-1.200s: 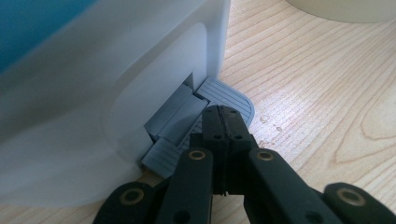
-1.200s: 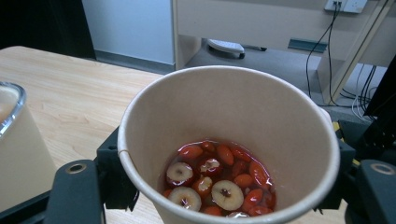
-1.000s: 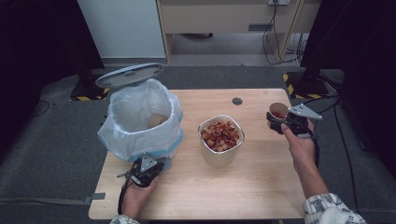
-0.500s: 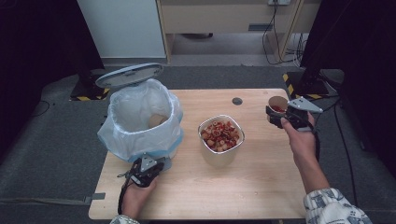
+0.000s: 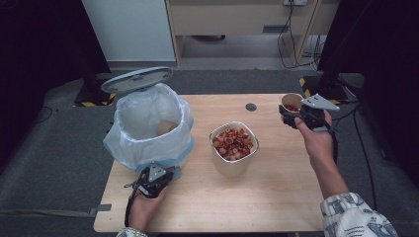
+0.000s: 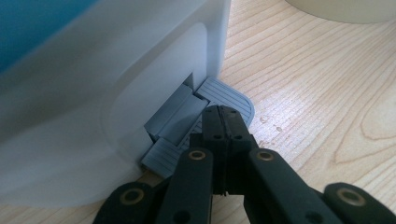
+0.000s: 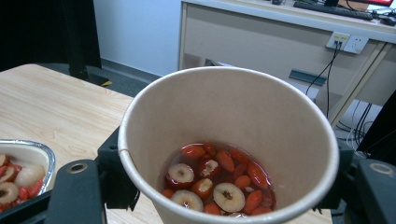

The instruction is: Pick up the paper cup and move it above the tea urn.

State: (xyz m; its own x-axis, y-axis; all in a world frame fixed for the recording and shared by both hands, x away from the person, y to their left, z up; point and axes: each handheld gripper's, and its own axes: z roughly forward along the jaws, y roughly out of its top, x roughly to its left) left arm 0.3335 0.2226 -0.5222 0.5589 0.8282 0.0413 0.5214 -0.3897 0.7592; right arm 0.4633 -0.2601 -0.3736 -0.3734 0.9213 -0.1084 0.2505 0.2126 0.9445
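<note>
A white pedal bin (image 5: 148, 129) lined with a plastic bag stands at the table's left, its lid (image 5: 137, 79) raised. My left gripper (image 5: 167, 174) lies at the bin's foot, shut. In the left gripper view its closed tips (image 6: 223, 117) rest on the grey pedal (image 6: 231, 95), with nothing between them. My right gripper (image 5: 289, 116) is shut on a paper cup (image 5: 291, 101) and holds it upright above the table's right edge. The cup (image 7: 229, 107) holds red dates, berries and liquid, with a black jaw on either side. A foil tray (image 5: 233, 143) of the same fruit sits mid-table.
A small black disc (image 5: 251, 106) lies near the far edge of the wooden table (image 5: 276, 197). A rounded brown object (image 5: 166, 127) lies inside the bag. Behind the table are a desk, wall sockets and cables (image 7: 348, 42). The foil tray's rim (image 7: 32, 147) lies left of the cup.
My right gripper has lifted the paper cup a little higher above the table. The left gripper has stayed on the pedal and the lid has stayed up.
</note>
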